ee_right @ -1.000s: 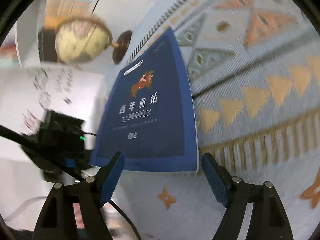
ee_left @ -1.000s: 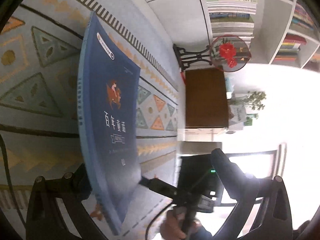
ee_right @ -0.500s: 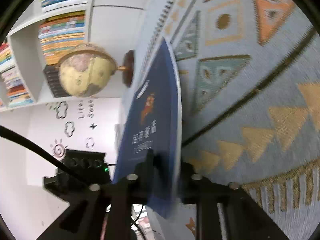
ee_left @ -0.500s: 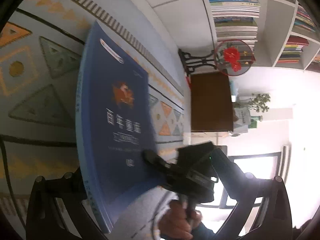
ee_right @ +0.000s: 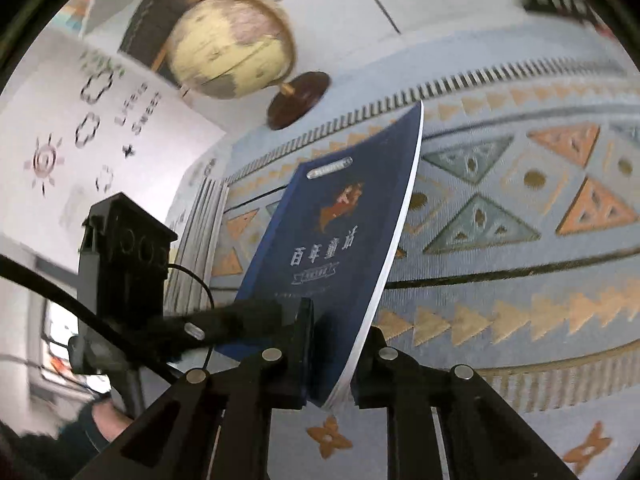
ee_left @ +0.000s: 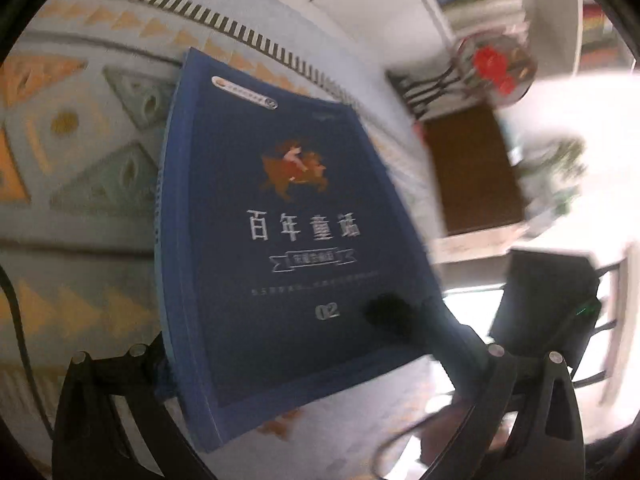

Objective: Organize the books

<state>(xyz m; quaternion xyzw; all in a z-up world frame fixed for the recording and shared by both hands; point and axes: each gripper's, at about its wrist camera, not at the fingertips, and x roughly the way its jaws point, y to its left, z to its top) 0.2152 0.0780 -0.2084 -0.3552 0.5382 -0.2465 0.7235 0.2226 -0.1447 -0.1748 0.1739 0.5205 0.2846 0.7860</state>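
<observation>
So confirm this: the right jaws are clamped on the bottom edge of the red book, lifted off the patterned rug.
Wrong colour only. The book is dark blue, not red, as the right wrist view shows. The right gripper has its jaws clamped on the book's bottom edge, lifted off the patterned rug.

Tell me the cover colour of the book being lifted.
Dark navy blue book, white title, orange animal figure; clearest in the left wrist view.
</observation>
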